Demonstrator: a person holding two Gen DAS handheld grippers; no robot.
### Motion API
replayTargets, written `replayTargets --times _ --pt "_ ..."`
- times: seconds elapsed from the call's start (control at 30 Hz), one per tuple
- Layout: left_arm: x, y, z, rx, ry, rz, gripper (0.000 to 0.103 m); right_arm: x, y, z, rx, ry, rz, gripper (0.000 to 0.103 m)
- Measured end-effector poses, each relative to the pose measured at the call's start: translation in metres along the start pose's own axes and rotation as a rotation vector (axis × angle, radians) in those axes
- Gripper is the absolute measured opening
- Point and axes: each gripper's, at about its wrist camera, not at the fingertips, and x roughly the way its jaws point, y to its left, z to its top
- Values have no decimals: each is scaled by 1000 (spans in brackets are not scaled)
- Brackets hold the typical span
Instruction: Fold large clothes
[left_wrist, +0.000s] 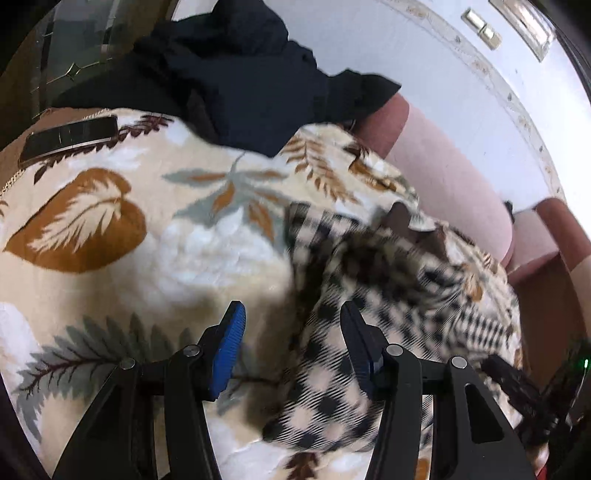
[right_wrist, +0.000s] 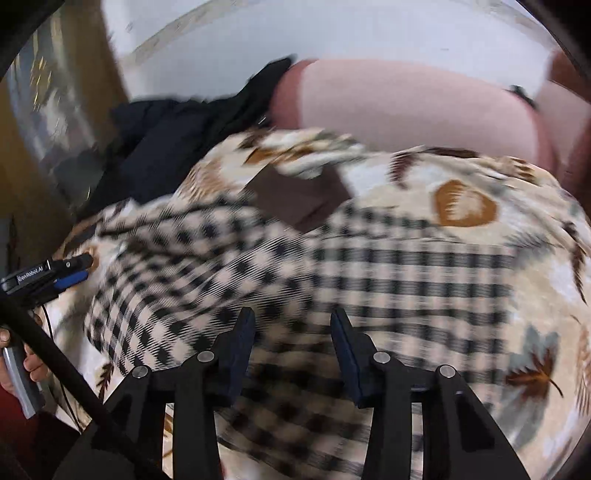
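Blue ribbed pads are lining the left gripper (left_wrist: 291, 328), whose jaws are standing apart and gripping nothing; its right-hand finger is overlapping the near edge of the checked garment (left_wrist: 369, 306), though contact cannot be confirmed. The right gripper (right_wrist: 291, 332) is likewise spread wide and empty, hovering over the garment's middle. In the right wrist view, the left gripper is appearing at nine o'clock, at the cloth's left margin.

The checked garment, in black and cream, is lying rumpled on a leaf-print blanket (left_wrist: 110, 236), bunching toward ten o'clock and spreading flatter toward three o'clock in the right wrist view. A brown patch (right_wrist: 299, 199), possibly lining or a label, is showing at twelve o'clock; motion blur is preventing a firmer reading. A dark garment (left_wrist: 236, 74) is heaped beyond, at eleven o'clock, beside a pink sofa back (left_wrist: 454, 173). A dark flat device (left_wrist: 70, 136) is resting at ten o'clock in the left wrist view.

Judged progress: early. No clean fold is showing; spreading, gripping the edges and folding all appear to be remaining.
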Motion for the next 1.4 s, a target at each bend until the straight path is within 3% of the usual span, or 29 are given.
replayTargets --times 0.1,0.27,0.4,0.57,0.6,0.63,0.67,0.7,0.87,0.97,1.1,1.2,1.3,1.4 --pt "10 7 -5 -17 47 -39 52 31 18 13 -22 53 34 46" --pt "27 7 -5 -73 107 -118 52 98 49 63 -15 152 82 47" --pt "38 -12 -10 -12 145 -131 52 159 70 106 -12 220 8 54" --pt "44 -25 -17 35 177 -102 56 177 81 128 -39 219 -85 58" --pt "46 -25 -17 43 191 -95 52 172 80 131 -42 206 -85 58" --pt "47 -25 -18 53 207 -99 28 158 79 133 -41 172 -73 58" --pt "47 -26 -18 69 224 -109 10 144 76 132 -36 150 -59 58" --pt "44 -27 -17 86 223 -92 4 126 71 130 -30 125 -42 58" --pt "4 -12 -13 78 175 -135 4 55 32 102 -29 63 -43 58" --pt "-13 -2 -20 73 173 -134 4 15 -18 75 29 38 -87 58" --pt "-7 -5 -41 129 206 -32 4 -29 -107 24 206 9 -175 62" --pt "4 -12 -53 191 236 59 5 -47 -158 -18 342 17 -189 62" --pt "-6 -17 -49 228 207 89 7 -55 -184 -50 419 28 -159 62" --pt "-30 -17 -37 229 129 122 8 -54 -190 -73 457 26 -117 62"
